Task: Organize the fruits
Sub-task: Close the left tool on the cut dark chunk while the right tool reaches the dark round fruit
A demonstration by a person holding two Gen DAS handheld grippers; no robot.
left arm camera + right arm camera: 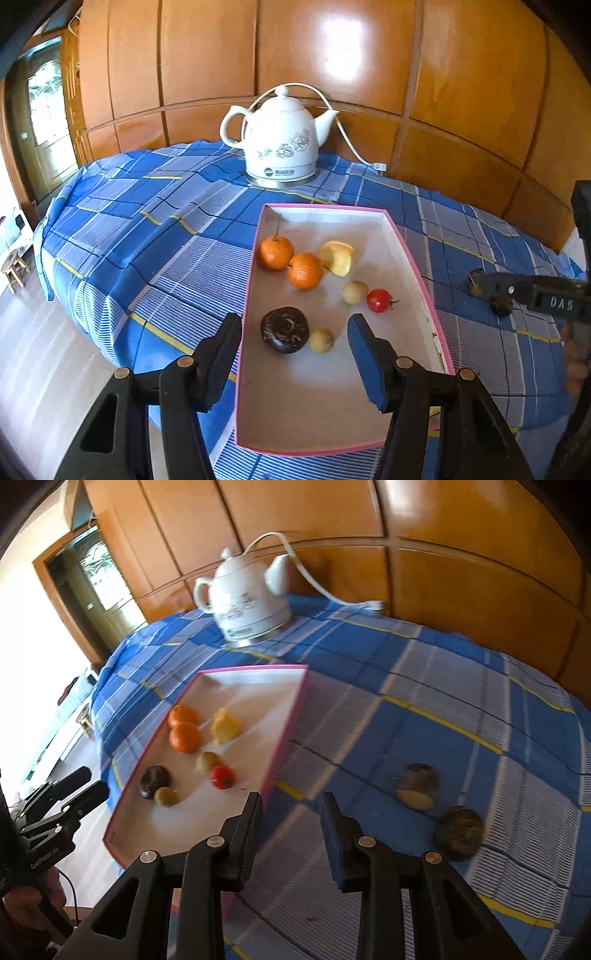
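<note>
A pink-rimmed box [410,251] [284,734] lies on the blue plaid cloth. In it are two oranges [275,253] [304,270], a yellow cut fruit [338,257], a small red fruit [378,300], a dark round fruit [284,329] and two small yellowish fruits [321,340] [354,292]. My left gripper [293,339] is open over the box's near end, empty. My right gripper [291,812] is open and empty above the cloth by the box's right wall; it also shows in the left wrist view [491,291]. Two dark fruits [419,785] [459,832] lie on the cloth to its right.
A white ceramic kettle [282,140] [245,598] with a cord stands at the back of the table, against wooden wall panels [332,55]. The table's left edge drops to a pale floor [37,350]. A small wooden stool [13,267] stands far left.
</note>
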